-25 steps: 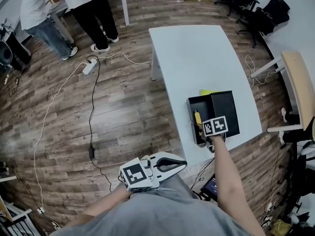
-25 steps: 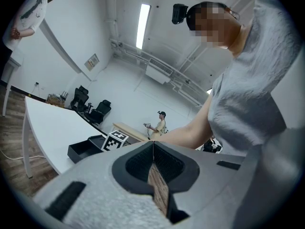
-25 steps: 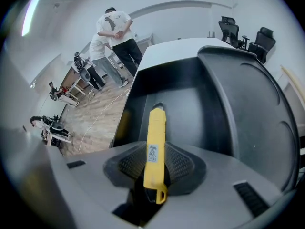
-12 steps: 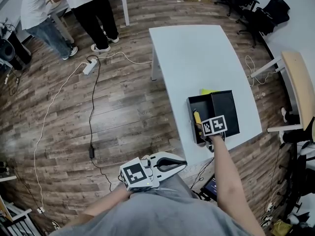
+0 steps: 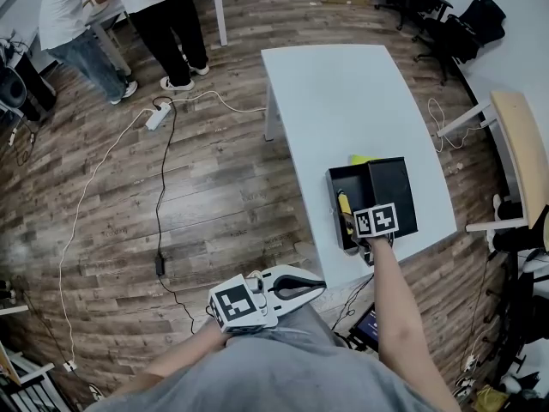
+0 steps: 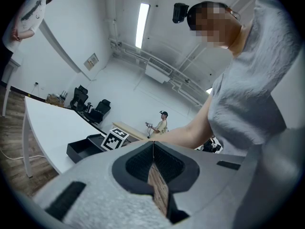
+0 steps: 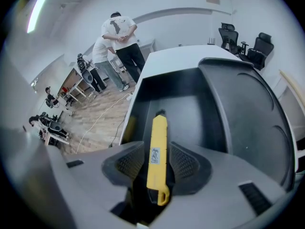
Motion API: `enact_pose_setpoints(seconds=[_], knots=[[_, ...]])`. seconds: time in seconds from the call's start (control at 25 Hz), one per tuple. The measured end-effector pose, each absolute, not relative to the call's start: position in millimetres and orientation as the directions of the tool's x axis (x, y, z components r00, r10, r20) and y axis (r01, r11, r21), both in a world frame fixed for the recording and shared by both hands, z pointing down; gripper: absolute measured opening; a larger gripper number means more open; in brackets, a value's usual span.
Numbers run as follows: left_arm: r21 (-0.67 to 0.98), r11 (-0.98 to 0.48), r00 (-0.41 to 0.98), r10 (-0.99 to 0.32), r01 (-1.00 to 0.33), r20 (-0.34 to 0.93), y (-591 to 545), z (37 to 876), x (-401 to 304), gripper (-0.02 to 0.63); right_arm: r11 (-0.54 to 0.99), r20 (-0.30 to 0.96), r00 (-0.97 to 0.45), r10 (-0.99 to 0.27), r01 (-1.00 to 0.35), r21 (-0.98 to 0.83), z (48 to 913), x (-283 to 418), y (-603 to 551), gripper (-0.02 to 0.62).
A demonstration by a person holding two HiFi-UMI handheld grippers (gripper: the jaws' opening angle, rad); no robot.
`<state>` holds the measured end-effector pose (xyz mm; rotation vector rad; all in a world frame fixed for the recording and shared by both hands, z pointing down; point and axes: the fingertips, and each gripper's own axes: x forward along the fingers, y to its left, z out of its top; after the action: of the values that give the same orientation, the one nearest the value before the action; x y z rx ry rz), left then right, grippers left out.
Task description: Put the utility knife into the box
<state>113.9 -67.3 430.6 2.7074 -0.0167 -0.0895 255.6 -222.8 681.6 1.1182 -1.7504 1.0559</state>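
Note:
The yellow utility knife [image 7: 157, 156] lies lengthwise between the pads of my right gripper [image 7: 157, 165], its tip reaching into the black box [image 7: 190, 99]. The jaws are opening, and a thin dark gap shows on each side of the knife. In the head view the right gripper [image 5: 360, 227] hovers over the near end of the box [image 5: 330, 178], where the knife [image 5: 344, 206] shows along the left wall. The box's open lid [image 5: 391, 191] lies flat to its right. My left gripper [image 5: 313, 286] is held low near my body, off the table, shut and empty [image 6: 153, 149].
The box sits at the near right corner of a white table [image 5: 343, 93]. A yellow item [image 5: 362, 159] peeks out behind the box. Two people [image 5: 163, 15] stand far left. A power strip [image 5: 156, 116] and cables cross the wooden floor. Office chairs [image 5: 429, 7] stand at the back right.

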Motion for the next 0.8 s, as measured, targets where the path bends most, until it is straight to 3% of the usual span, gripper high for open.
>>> enact_pose_setpoints(seconds=[0.8], knots=[[0.395,-0.917,0.998,0.033,0.055,-0.062,-49.6,426.9,116.2,0.018,0.257,0.815,-0.349,-0.462,-0.932,-0.254,633.6,249.4,-215.1,0.141]])
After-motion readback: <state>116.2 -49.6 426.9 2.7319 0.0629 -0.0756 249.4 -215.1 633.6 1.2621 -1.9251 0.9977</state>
